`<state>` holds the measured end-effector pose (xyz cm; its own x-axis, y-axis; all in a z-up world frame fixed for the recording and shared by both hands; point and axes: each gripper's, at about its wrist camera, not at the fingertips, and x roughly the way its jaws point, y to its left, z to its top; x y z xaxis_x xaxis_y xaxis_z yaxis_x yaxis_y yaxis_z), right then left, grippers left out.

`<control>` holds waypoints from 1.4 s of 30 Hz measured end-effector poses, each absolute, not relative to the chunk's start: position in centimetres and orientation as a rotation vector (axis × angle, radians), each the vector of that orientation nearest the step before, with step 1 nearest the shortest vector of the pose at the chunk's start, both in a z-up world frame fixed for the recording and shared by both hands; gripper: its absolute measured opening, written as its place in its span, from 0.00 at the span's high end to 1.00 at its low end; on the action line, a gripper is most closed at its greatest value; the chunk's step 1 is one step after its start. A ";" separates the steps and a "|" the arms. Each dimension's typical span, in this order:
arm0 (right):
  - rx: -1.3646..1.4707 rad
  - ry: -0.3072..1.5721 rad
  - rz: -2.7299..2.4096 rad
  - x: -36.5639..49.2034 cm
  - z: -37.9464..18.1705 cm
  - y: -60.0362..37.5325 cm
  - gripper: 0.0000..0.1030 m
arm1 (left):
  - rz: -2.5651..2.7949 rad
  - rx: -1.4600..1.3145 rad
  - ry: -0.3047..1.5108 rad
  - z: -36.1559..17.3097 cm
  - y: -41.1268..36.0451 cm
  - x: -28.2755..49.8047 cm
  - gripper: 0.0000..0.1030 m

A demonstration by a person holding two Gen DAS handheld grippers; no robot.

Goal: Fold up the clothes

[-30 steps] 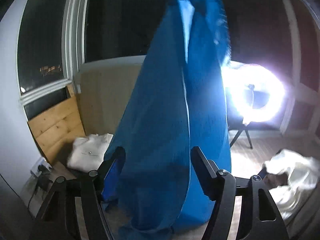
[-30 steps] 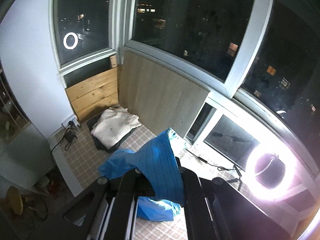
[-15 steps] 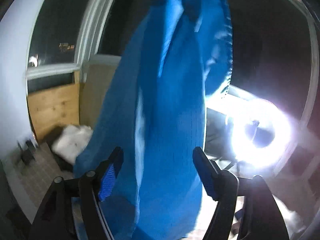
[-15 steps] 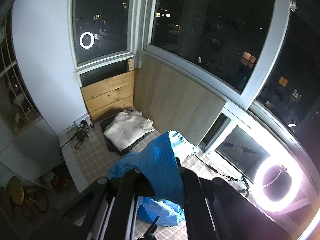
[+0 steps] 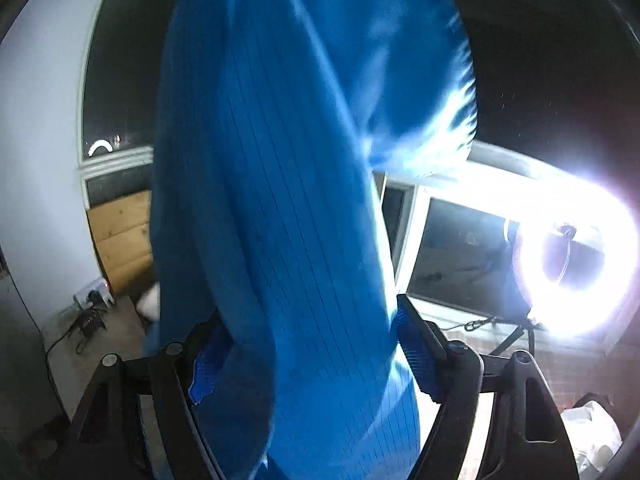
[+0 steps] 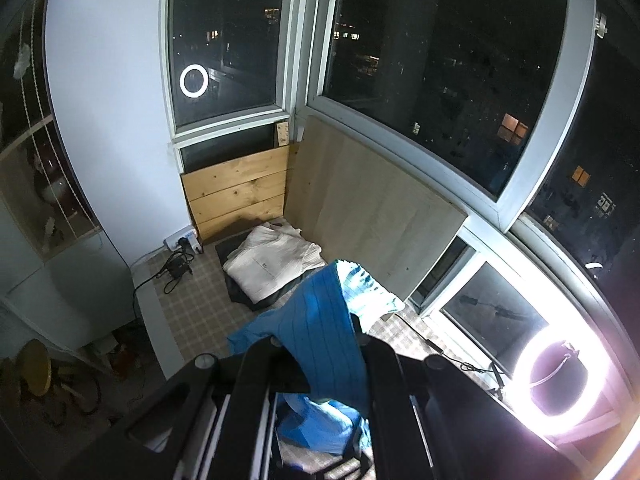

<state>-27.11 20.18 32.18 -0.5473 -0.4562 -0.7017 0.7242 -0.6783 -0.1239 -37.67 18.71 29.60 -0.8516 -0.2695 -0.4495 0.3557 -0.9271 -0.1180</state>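
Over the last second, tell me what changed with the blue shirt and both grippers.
The blue shirt has swung closer to the left gripper, now hanging between its fingers, whose jaws are closing but not yet pressing it. The right gripper stays shut on the shirt; the folded cream garment lies unmoved.

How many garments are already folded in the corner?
2: a cream folded garment lying on a dark folded one, by the wooden panels. More may be hidden underneath.
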 end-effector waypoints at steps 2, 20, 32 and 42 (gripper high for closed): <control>0.828 0.522 -2.253 -27.5 32.5 20.9 0.98 | -2.800 0.666 0.281 28.9 18.1 -37.7 0.81; 0.497 0.183 -2.523 -21.9 49.0 34.2 0.98 | -3.194 0.262 -0.334 51.6 1.9 -28.9 0.99; 0.611 0.174 -2.610 -19.7 43.9 34.6 0.98 | -3.499 0.582 -0.646 44.9 1.7 -28.7 0.99; 1.107 0.143 -2.501 -23.9 20.3 38.3 0.98 | -3.630 1.293 -0.234 19.1 6.1 -29.3 0.87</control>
